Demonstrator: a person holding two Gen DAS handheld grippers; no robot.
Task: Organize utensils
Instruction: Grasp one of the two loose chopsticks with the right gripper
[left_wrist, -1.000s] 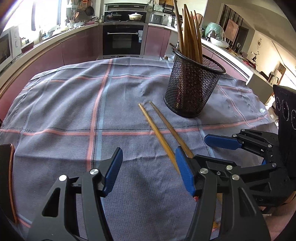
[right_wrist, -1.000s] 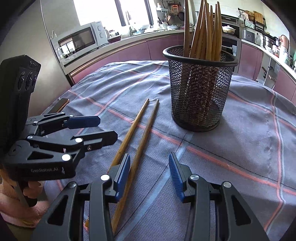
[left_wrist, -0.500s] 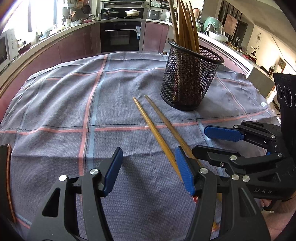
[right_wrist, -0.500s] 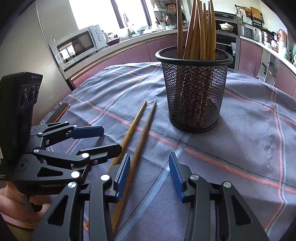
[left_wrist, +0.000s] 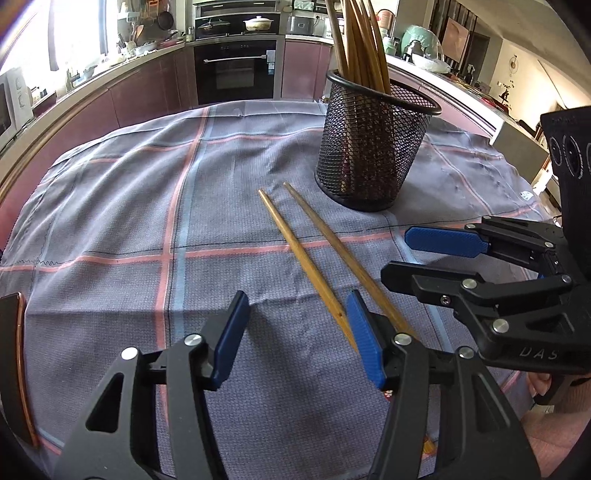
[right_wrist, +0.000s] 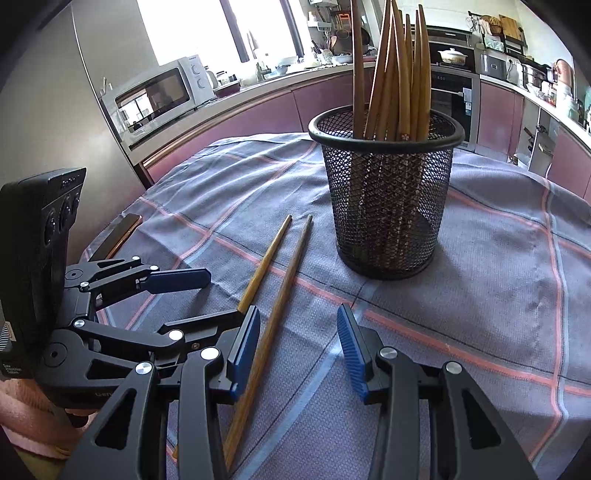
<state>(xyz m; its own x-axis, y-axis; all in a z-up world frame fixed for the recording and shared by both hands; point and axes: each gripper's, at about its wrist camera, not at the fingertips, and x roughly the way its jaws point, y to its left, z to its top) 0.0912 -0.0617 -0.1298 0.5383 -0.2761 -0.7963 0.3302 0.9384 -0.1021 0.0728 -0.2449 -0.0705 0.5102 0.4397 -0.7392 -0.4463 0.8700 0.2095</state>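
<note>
Chopsticks loose on checked cloth, mesh holder beyond, left claw and right claw both spread, empty

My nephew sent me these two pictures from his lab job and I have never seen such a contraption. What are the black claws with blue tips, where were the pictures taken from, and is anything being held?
There is no robot here. A person holds a hand tool in each hand, each ending in a two-finger gripper with blue pads. A wide-angle camera on each tool looks forward along its fingers, so each picture shows its own gripper at the bottom. One view belongs to the left gripper, the other to the right gripper, and each also sees the other tool at its side. Both are open and hold nothing. On the checked tablecloth lie two loose chopsticks side by side. Behind them stands a black mesh cup already holding more chopsticks.
</note>
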